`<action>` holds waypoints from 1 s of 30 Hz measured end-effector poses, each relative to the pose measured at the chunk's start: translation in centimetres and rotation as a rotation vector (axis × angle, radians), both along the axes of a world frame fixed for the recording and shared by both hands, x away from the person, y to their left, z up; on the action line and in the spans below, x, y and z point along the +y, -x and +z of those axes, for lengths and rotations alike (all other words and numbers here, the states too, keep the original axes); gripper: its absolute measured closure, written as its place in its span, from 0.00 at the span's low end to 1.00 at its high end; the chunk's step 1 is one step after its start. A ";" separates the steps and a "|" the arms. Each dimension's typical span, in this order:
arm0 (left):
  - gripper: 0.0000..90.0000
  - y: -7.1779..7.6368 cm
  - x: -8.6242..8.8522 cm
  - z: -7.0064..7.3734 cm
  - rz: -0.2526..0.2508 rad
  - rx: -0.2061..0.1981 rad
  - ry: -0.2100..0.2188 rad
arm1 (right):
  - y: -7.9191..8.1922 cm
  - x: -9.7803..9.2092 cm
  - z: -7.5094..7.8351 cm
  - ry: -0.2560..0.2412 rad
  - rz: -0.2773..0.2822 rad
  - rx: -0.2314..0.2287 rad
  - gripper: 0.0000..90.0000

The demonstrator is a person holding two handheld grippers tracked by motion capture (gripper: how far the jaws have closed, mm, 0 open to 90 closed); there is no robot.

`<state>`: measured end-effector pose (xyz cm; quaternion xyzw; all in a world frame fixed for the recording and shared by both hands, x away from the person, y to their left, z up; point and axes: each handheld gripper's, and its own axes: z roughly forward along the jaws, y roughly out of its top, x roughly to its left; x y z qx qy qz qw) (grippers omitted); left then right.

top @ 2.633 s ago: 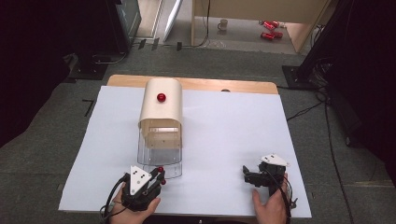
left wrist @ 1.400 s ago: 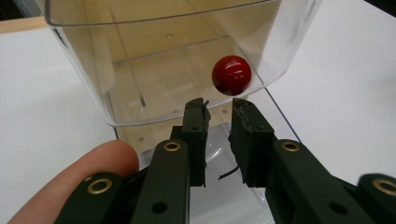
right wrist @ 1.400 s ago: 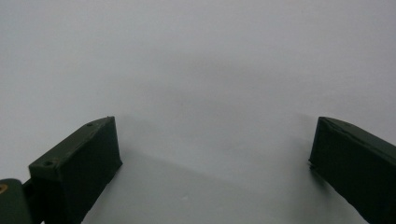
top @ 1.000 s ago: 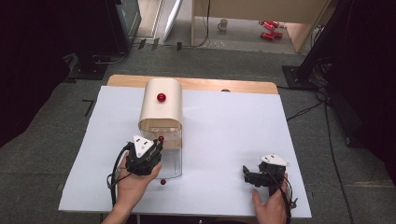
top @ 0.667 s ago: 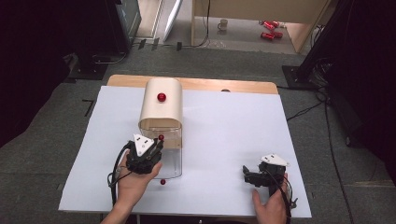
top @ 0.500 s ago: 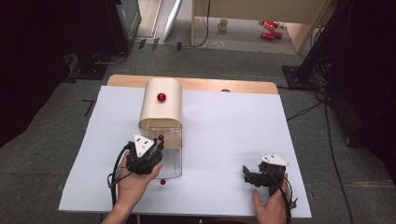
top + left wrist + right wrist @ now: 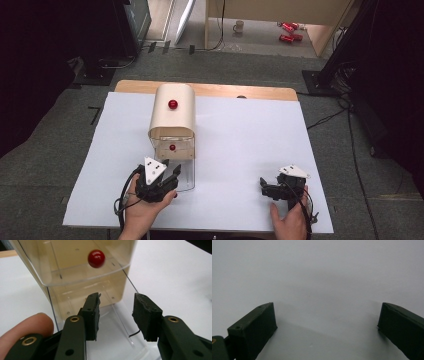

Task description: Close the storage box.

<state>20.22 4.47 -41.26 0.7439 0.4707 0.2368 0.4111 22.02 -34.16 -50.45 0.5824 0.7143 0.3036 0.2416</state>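
A cream box with a rounded top and a red knob stands on the white table sheet. Its front is clear plastic, reaching toward me. A second red knob sits on a clear curved panel under the cream hood. My left gripper is open at the near end of the clear part, whose side wall runs between the jaws. Nothing is gripped. My right gripper rests open on bare sheet at the front right.
The table's wooden back edge shows behind the sheet. Beyond it on the floor are a mug, red cans and cables. Dark stands flank the table. Bare sheet lies between the box and my right gripper.
The lower red knob rose from near the table front to under the hood as my left gripper went forward. The gripper has since drawn back a little. The right gripper stayed put.
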 end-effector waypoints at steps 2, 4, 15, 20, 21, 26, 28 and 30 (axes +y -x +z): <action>0.63 0.4 0.0 -0.1 -0.001 0.002 0.001 | 0.0 0.0 0.0 0.000 0.000 0.000 0.02; 0.62 1.3 -0.2 -0.4 -0.017 0.007 -0.008 | 0.0 0.0 0.0 0.000 0.000 0.000 0.02; 0.62 3.8 -0.2 -1.2 -0.029 0.027 -0.007 | 0.0 0.0 0.0 0.001 0.000 0.000 0.02; 0.63 5.1 -0.1 -1.7 -0.016 0.038 0.015 | 0.0 0.0 0.0 0.000 0.000 0.000 0.02; 0.64 5.4 -0.1 -1.9 -0.022 0.044 0.011 | 0.0 0.0 0.0 0.001 0.000 0.000 0.02; 0.65 6.6 -0.7 -2.9 -0.048 0.058 -0.021 | 0.0 0.0 0.0 0.001 0.000 0.000 0.02; 0.65 6.8 -1.0 -3.3 -0.057 0.067 -0.026 | 0.0 0.0 0.0 0.001 0.000 0.000 0.02; 0.66 7.0 -1.2 -3.8 -0.058 0.073 -0.032 | 0.0 0.0 0.0 0.001 0.000 0.000 0.02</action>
